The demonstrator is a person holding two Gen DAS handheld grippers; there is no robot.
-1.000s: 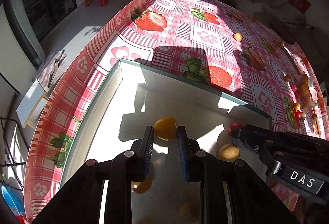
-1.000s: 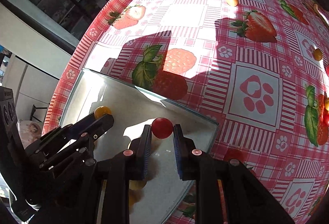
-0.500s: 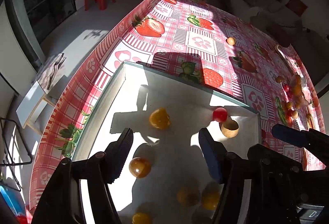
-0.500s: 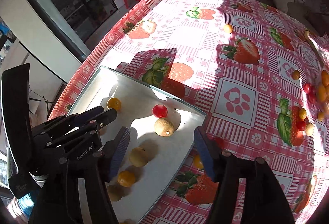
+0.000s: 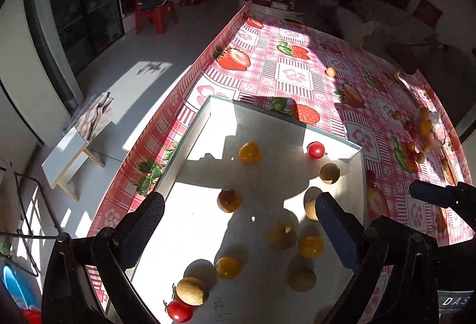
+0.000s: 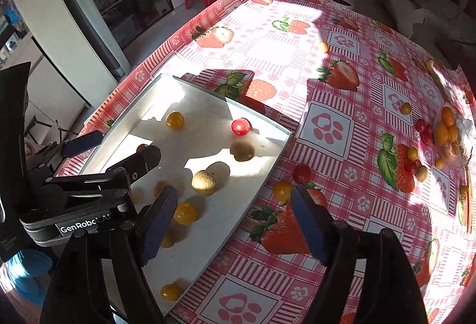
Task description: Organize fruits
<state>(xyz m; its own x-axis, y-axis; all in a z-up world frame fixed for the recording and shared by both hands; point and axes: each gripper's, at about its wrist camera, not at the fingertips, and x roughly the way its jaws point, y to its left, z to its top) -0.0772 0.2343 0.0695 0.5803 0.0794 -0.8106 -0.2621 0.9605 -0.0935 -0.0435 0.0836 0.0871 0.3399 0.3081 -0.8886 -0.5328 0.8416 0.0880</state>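
Left gripper (image 5: 238, 216): jaws spread wide, having just been opening, nothing between the pads; it hangs above the tray interior. Right gripper (image 6: 233, 205): jaws likewise released and just opened further, empty, straddling the tray's right rim, one finger over the tray, the other over the tablecloth (image 6: 357, 127).

The white tray (image 5: 358, 175) sits at the near left corner of the table, its left wall running close along the table edge, with open floor (image 5: 125, 76) beyond. Right of the tray the cloth is largely open, apart from an orange fruit (image 6: 282, 189) and a red tomato (image 6: 302, 173) lying just outside the rim.

Tray contents, near to far: a red cherry tomato (image 5: 179, 310) touching a tan round fruit (image 5: 192, 290); several yellow and tan fruits scattered mid-tray, apart from one another; a yellow fruit (image 5: 249, 152) and a second red cherry tomato (image 5: 315, 149) near the far wall.

Further off, at the table's right side, a cluster of unsorted fruit (image 6: 443, 130). A lone yellow fruit (image 6: 322, 47) lies mid-table, well apart. A red stool (image 5: 156, 15) stands on the floor beyond.
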